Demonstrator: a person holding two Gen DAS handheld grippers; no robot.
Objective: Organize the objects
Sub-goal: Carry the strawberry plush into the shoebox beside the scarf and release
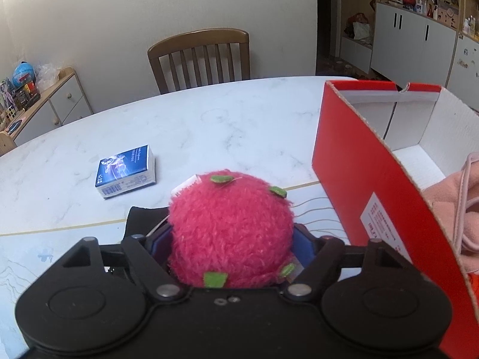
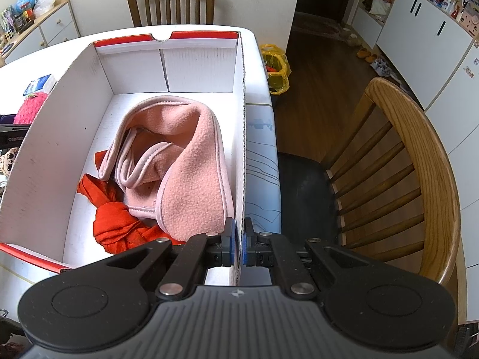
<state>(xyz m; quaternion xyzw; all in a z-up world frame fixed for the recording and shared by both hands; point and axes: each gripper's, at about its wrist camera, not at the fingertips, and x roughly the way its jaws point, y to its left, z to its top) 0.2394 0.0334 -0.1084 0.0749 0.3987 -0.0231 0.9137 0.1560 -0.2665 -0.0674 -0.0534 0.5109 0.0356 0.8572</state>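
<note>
Jaws: both sets clamped, left on a plush toy, right on a box wall.

Left gripper [image 1: 232, 239] grips the pink fuzzy ball [image 1: 230, 227], green-flecked, held above the marble table [image 1: 209, 119], just beside the red shoebox [image 1: 374, 185]. Right gripper [image 2: 238, 242] pinches the box's right-hand wall [image 2: 242, 149] at its near end. Box contents: pink fleece garment [image 2: 185, 161], orange cloth [image 2: 116, 221] partly beneath it. Blue-and-white carton [image 1: 127, 170] lies flat on the table, apart from the ball.
</note>
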